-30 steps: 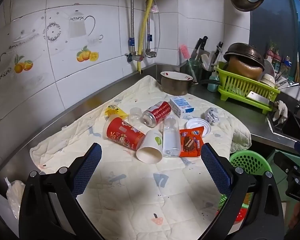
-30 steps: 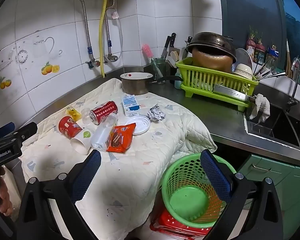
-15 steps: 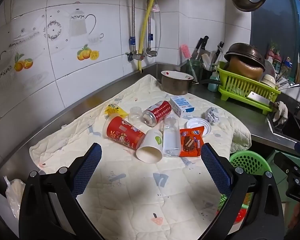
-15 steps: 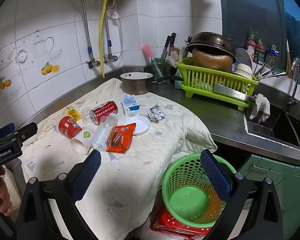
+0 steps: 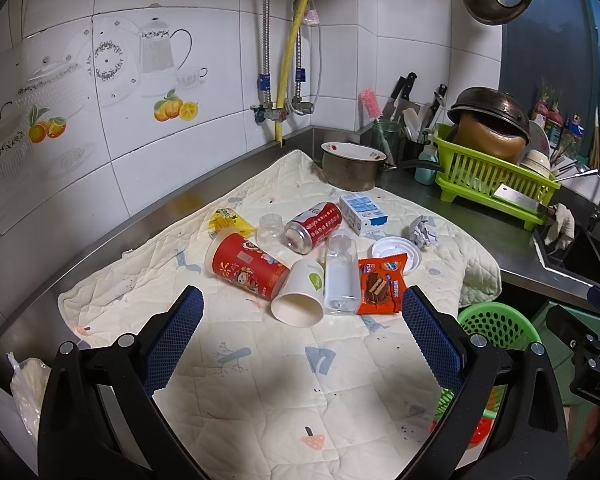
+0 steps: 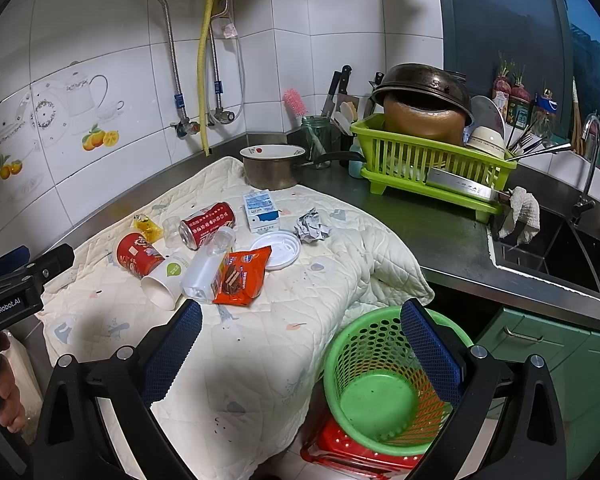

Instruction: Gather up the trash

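Note:
Trash lies in a cluster on a quilted cloth [image 5: 260, 380]: a red paper cup [image 5: 246, 266], a white paper cup [image 5: 300, 300], a clear plastic bottle [image 5: 341, 276], an orange snack wrapper [image 5: 381, 283], a red can [image 5: 314, 225], a milk carton [image 5: 363, 209], a white lid [image 5: 396, 249], crumpled paper [image 5: 422, 232] and a yellow wrapper [image 5: 228, 220]. My left gripper [image 5: 300, 316] is open and empty, just short of the cluster. My right gripper [image 6: 300, 324] is open and empty, above the cloth's edge beside a green basket [image 6: 380, 384]. The snack wrapper also shows in the right wrist view [image 6: 242, 276].
A metal pot [image 5: 350, 170] stands at the cloth's far end. A green dish rack [image 5: 496, 184] with a pan fills the counter at right, next to a sink [image 6: 560, 248]. The green basket sits on a red stool [image 6: 340, 452] below the counter edge.
Almost nothing differs. The left view has shifted very slightly; both grippers stay open and empty.

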The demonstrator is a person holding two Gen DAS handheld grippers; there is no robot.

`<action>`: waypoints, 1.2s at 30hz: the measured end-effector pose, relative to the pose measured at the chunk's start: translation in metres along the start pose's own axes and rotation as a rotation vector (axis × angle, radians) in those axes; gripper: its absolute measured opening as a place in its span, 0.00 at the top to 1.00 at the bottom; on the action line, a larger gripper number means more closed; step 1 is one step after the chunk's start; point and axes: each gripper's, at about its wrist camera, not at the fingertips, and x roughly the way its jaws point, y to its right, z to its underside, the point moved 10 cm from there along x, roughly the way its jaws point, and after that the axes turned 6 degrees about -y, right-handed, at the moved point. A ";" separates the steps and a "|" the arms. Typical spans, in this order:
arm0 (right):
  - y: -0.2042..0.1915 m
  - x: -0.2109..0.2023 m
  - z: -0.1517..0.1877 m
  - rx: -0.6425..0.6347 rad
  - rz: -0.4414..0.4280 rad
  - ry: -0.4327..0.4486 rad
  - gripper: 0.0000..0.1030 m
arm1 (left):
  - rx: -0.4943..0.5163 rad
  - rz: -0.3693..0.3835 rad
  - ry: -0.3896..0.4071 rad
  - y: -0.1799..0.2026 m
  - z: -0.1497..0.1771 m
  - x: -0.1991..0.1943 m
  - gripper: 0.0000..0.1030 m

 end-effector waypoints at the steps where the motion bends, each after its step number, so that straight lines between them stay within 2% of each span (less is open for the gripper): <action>1: 0.001 0.000 0.000 -0.001 -0.001 0.001 0.07 | -0.002 0.001 -0.001 0.000 0.000 0.000 0.05; 36: -0.010 0.011 0.000 -0.016 -0.029 -0.009 0.07 | -0.014 -0.009 0.002 -0.001 -0.002 0.004 0.05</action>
